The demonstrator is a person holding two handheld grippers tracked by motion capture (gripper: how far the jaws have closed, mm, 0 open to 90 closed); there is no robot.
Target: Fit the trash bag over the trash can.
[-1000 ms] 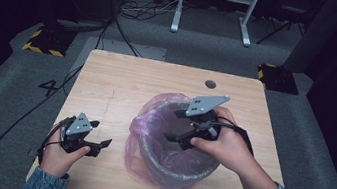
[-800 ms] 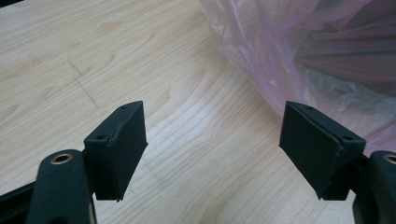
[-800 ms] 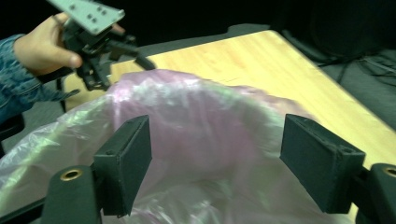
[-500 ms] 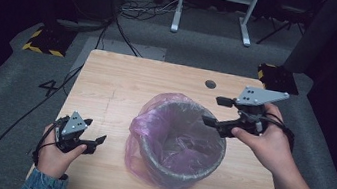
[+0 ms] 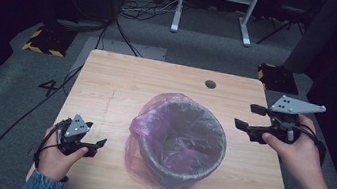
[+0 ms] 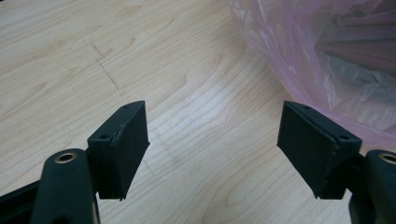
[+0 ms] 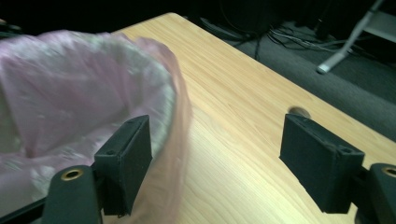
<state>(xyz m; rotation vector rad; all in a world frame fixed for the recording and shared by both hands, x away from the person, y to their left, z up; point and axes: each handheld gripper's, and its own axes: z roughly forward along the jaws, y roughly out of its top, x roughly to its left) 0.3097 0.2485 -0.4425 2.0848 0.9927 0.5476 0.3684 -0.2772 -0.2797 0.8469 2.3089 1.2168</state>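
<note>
Bin [image 5: 181, 149] sits mid-table, a bit toward your edge, lined with a pink bag [image 5: 152, 122] folded out over the rim and bunched down its left side. Table [image 5: 122, 82] is otherwise bare wood apart from a cable hole [image 5: 210, 84] near the far right corner and a faint pencil line left of the bin. On the floor beyond: cables, a white stand's feet, yellow-black striped blocks off both far corners. Nothing lies between either gripper and the bin. Your left gripper [image 5: 93, 143] rests low at the near left corner, pointing at the bin; jaws wide apart, nothing between them, and in the left gripper view the bag [image 6: 327, 60] is just past the right jaw, not touching. Your right gripper [image 5: 249, 117] is up over the table's right edge, clear of the bin, pointing left; jaws spread wide and empty. In the right gripper view the bag [image 7: 70, 93] shows blurred behind the left jaw, the cable hole [image 7: 299, 112] behind the right one.
</note>
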